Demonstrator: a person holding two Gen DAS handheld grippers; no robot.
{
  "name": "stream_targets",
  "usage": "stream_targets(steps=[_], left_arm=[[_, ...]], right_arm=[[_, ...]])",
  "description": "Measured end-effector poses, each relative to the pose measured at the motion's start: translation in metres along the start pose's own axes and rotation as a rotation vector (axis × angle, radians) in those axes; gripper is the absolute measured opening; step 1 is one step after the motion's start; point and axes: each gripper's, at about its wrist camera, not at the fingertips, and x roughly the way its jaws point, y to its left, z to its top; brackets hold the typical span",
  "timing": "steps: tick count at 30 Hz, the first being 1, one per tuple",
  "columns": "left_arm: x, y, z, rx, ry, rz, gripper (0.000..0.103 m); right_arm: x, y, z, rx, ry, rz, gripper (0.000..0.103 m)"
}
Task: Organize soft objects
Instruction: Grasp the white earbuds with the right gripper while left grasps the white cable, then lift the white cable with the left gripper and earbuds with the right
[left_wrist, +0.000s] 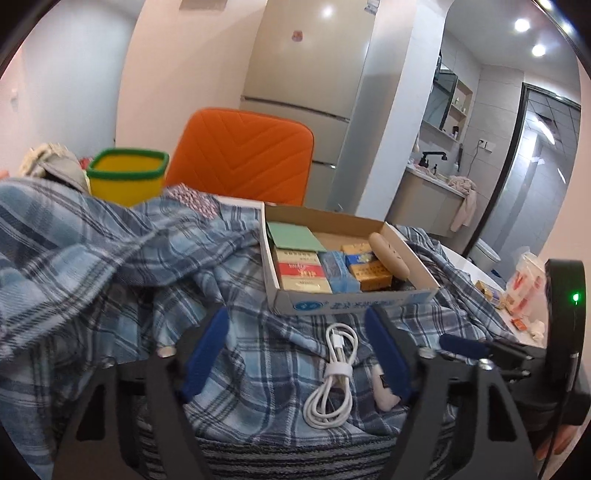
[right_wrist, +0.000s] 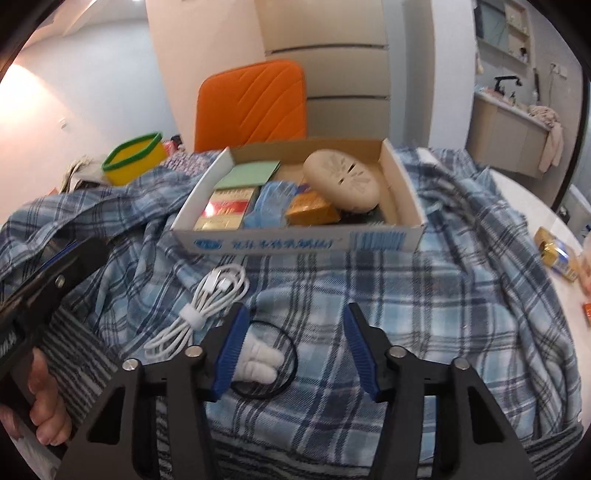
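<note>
A blue plaid cloth (right_wrist: 406, 295) spreads rumpled across most of the table under my tongs. On it, at the far side, sits an open cardboard box (right_wrist: 295, 242) packed with small cartons and a beige oval case. Nearer me, a coiled white cable (left_wrist: 332, 373) lies on the cloth. My left tongs (left_wrist: 295, 354) stand apart above the cloth, the cable between their tips. My right tongs (right_wrist: 293, 347) are apart too, with a small white plush (right_wrist: 258, 360) on a black loop just beside their left tip.
</note>
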Motion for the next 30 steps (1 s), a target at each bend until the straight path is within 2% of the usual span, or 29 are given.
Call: stream_targets(steps=[4, 5, 10, 16, 17, 19, 22, 25, 30], left_arm=[[0.003, -0.002, -0.002, 0.008, 0.018, -0.031, 0.04], [0.004, -0.004, -0.003, 0.015, 0.022, -0.032, 0.036], [0.003, -0.007, -0.003, 0.033, 0.026, -0.034, 0.036], [0.007, -0.003, -0.003, 0.012, 0.047, -0.045, 0.036], [0.009, -0.001, -0.003, 0.007, 0.054, -0.049, 0.036], [0.009, -0.001, -0.003, 0.004, 0.057, -0.053, 0.036], [0.009, -0.003, -0.004, 0.027, 0.051, -0.056, 0.036], [0.01, -0.007, -0.005, 0.053, 0.054, -0.071, 0.033], [0.018, -0.018, -0.009, 0.095, 0.102, -0.093, 0.032]], right_arm=[[0.004, 0.014, -0.005, -0.059, 0.035, 0.049, 0.053], [0.006, 0.016, -0.006, -0.071, 0.047, 0.059, 0.053], [0.022, 0.014, -0.008, -0.051, 0.132, 0.085, 0.053], [0.026, 0.021, -0.011, -0.085, 0.153, 0.079, 0.052], [0.027, 0.022, -0.012, -0.089, 0.157, 0.085, 0.044], [0.027, 0.024, -0.012, -0.097, 0.157, 0.096, 0.034], [0.021, 0.023, -0.012, -0.096, 0.127, 0.081, 0.029], [0.01, 0.02, -0.011, -0.089, 0.084, 0.044, 0.029], [-0.01, 0.016, -0.008, -0.077, -0.029, 0.029, 0.029]])
